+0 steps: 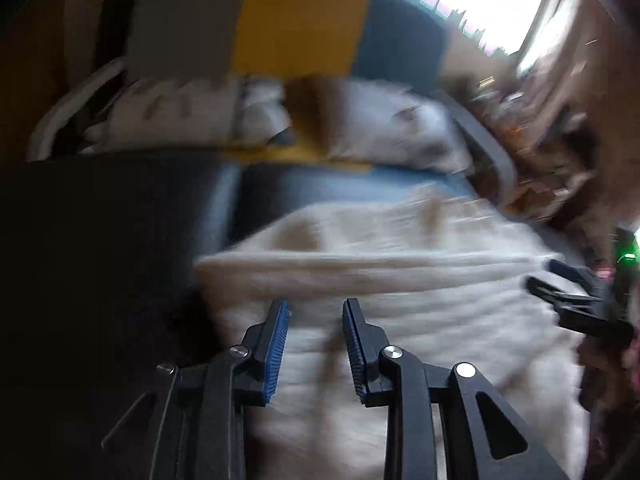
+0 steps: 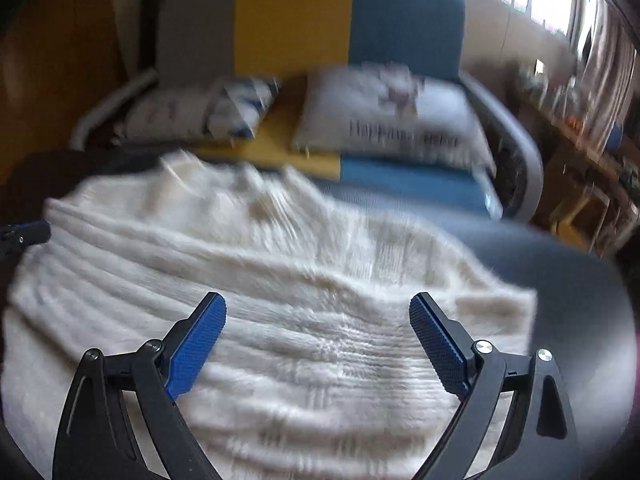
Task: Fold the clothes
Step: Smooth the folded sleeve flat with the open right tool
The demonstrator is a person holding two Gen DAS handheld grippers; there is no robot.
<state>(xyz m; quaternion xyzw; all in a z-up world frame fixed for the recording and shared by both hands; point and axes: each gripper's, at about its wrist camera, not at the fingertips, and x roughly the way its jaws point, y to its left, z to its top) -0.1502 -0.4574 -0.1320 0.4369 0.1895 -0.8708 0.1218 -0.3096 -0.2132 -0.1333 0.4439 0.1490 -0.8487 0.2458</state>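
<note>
A cream knitted sweater (image 2: 280,300) lies spread on a blue-grey upholstered seat (image 2: 568,288); both views are motion-blurred. My right gripper (image 2: 318,308) hovers over its near part, fingers wide open, nothing between the blue pads. In the left wrist view the same sweater (image 1: 380,320) shows a folded band across its middle. My left gripper (image 1: 316,308) is above it with a narrow gap between the pads and no cloth caught in it. The right gripper (image 1: 560,280) shows at the right edge of that view; the left gripper's tip (image 2: 28,232) peeks in at the left edge of the right wrist view.
Behind the sweater stands a sofa with grey, yellow and blue panels (image 2: 292,16) and two white cushions (image 2: 392,112). A curved grey armrest (image 2: 524,152) bounds it on the right. A cluttered shelf (image 2: 592,128) runs under a bright window. A dark cloth (image 1: 100,220) lies left.
</note>
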